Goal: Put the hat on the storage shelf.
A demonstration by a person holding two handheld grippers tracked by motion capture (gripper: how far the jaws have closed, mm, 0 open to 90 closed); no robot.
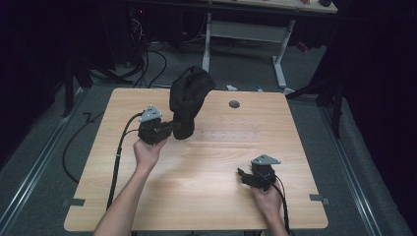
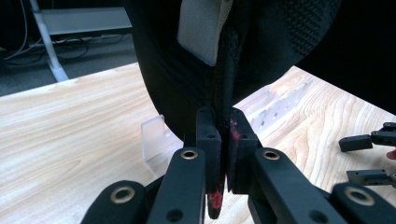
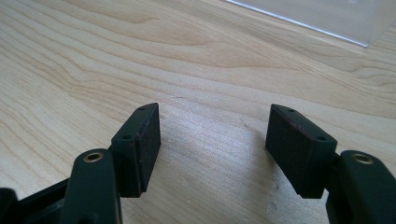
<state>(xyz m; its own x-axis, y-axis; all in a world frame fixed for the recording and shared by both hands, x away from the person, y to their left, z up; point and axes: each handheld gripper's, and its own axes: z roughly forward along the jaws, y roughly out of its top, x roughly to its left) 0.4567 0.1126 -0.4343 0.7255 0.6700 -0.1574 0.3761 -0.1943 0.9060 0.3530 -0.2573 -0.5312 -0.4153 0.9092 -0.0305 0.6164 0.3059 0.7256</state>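
The left gripper (image 1: 169, 129) has its fingers (image 2: 208, 140) pinched on the lower hem of a black cap (image 1: 189, 98), which stands over a clear stand (image 2: 154, 137) near the back middle of the table (image 1: 206, 196). The hold takes in only a thin fold of cloth, so a sideways pull could let it slip free, or drag the light stand and tip it. The right gripper (image 1: 244, 176) hovers low over bare wood near the front right, fingers (image 3: 140, 144) wide apart and holding nothing, too far off to steady either one.
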